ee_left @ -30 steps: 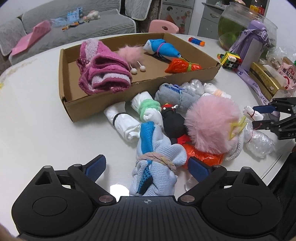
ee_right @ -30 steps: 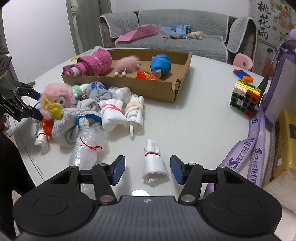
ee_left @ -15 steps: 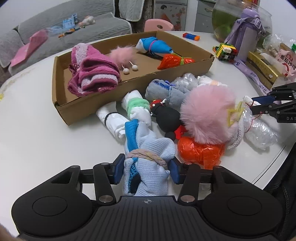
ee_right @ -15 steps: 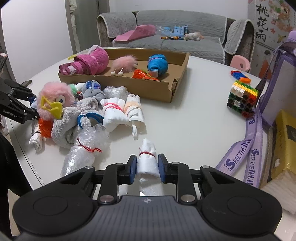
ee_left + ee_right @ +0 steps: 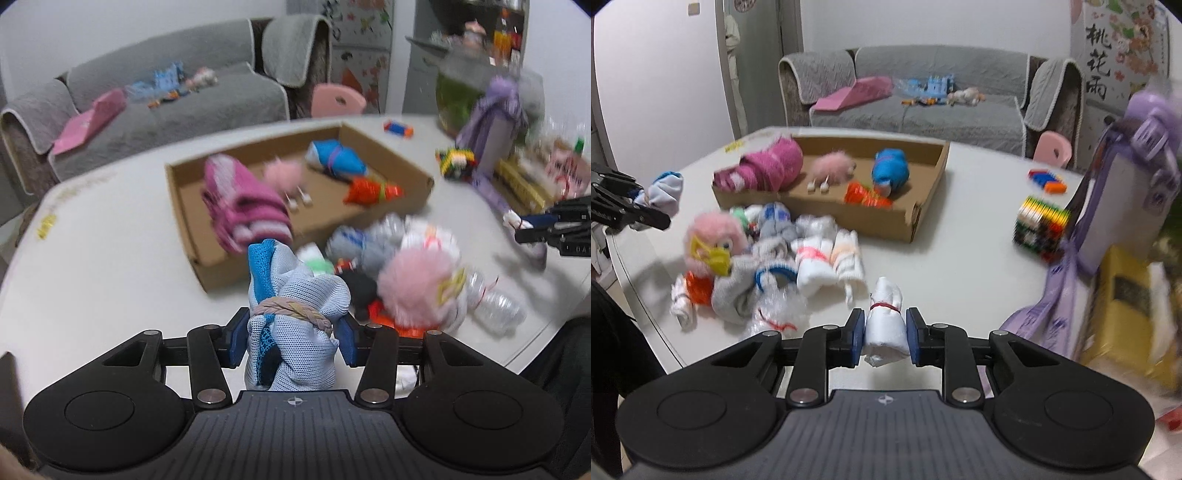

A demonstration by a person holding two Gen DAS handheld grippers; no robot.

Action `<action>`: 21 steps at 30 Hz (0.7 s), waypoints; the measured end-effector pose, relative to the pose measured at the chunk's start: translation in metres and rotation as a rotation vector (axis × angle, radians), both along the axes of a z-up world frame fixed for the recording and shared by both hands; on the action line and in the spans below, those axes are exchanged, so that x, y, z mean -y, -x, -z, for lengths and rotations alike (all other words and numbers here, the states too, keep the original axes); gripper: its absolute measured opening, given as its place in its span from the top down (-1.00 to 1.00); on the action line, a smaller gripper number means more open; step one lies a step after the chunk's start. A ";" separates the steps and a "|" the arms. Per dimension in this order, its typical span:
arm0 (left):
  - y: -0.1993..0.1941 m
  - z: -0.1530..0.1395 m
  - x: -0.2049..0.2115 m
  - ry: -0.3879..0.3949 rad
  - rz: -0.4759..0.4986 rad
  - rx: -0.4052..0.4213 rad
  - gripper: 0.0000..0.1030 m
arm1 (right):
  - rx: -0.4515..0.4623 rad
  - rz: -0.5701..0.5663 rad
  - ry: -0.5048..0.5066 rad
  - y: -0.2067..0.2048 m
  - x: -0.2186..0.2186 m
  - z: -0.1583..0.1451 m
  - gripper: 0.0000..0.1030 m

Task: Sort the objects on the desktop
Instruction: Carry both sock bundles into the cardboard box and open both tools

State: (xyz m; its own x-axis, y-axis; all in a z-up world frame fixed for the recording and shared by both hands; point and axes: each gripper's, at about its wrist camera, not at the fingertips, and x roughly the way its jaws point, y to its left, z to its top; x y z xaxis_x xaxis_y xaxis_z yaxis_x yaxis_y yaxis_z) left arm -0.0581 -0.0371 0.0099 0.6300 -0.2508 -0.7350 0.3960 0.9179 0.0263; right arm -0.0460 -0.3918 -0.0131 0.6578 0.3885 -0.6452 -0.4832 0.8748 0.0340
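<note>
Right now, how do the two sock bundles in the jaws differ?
The left sock bundle is pale blue mesh, bulky, tied with a braided band. The right sock bundle is plain white, slimmer, tied with a thin red band. Both are clamped upright between jaws, clear of the pile.

A round white table (image 5: pixel 960 266) fills the right wrist view. A cardboard tray (image 5: pixel 923 218) lies toward twelve o'clock, a heap of sock bundles (image 5: pixel 812 254) at nine, a colourful block cube (image 5: pixel 1039 229) and purple strap (image 5: pixel 1060 291) at three.
</note>
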 end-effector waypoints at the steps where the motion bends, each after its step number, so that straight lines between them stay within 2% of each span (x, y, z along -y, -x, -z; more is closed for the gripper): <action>1: -0.001 -0.006 -0.003 0.008 -0.007 0.006 -0.06 | 0.011 0.001 -0.001 0.000 0.001 -0.006 0.58; 5: -0.007 -0.032 -0.015 0.037 -0.036 0.030 -0.06 | 0.054 -0.002 -0.012 -0.002 0.005 -0.030 0.58; 11: -0.032 -0.066 -0.017 0.039 -0.051 0.070 -0.06 | 0.119 -0.027 -0.006 -0.019 0.002 -0.071 0.58; 21: -0.099 -0.124 0.008 0.038 -0.035 0.119 -0.06 | 0.222 -0.095 -0.001 -0.074 -0.025 -0.139 0.58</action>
State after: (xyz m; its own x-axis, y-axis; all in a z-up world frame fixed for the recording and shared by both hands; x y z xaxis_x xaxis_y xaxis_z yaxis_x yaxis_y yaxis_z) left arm 0.0405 -0.0453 0.1335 0.7210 -0.2530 -0.6451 0.3595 0.9324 0.0362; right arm 0.0279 -0.3668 0.1257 0.7441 0.4558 -0.4884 -0.5589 0.8252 -0.0814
